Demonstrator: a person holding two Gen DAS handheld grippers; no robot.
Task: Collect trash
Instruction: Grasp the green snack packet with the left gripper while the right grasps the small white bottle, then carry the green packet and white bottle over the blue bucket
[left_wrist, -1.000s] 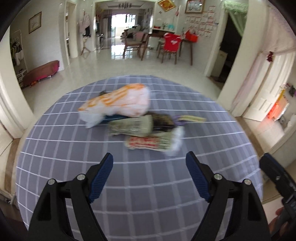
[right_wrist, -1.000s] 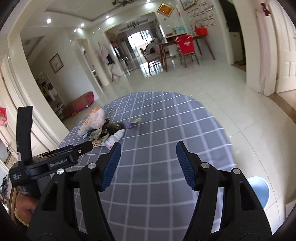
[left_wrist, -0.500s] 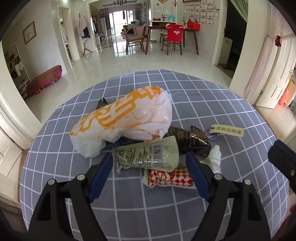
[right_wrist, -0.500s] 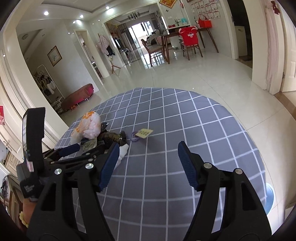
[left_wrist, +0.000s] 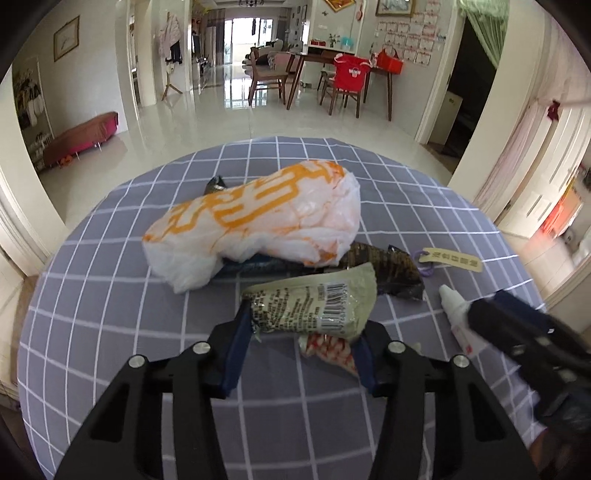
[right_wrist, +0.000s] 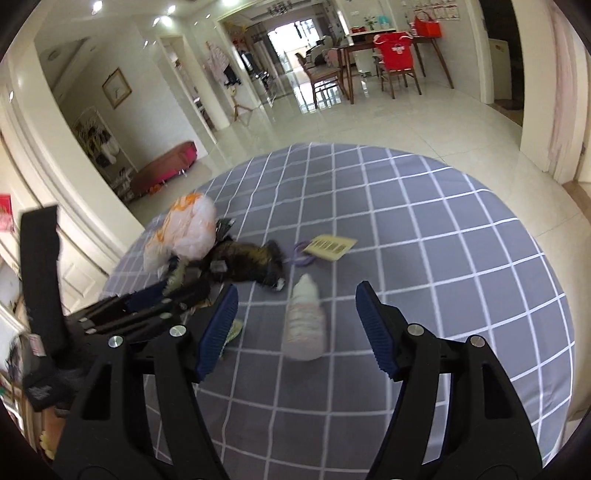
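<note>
The left tongs (left_wrist: 301, 338) have just been closing on the green wrapper (left_wrist: 314, 304), which sits between the blue pads (left_wrist: 236, 343) and looks pinched, likely because it lies on top of the pile and is easy to lift first. The right tongs (right_wrist: 295, 328) are spread wide with nothing gripped, and the little white bottle (right_wrist: 304, 321) lies on the counter (right_wrist: 443, 236) between them, so that may be their pick. The rest of the trash, the orange and white bag (left_wrist: 258, 218), dark wrapper (left_wrist: 384, 269), red checked wrapper (left_wrist: 328, 349) and yellow tag (right_wrist: 328, 246), sits bunched together just past the tongs.
</note>
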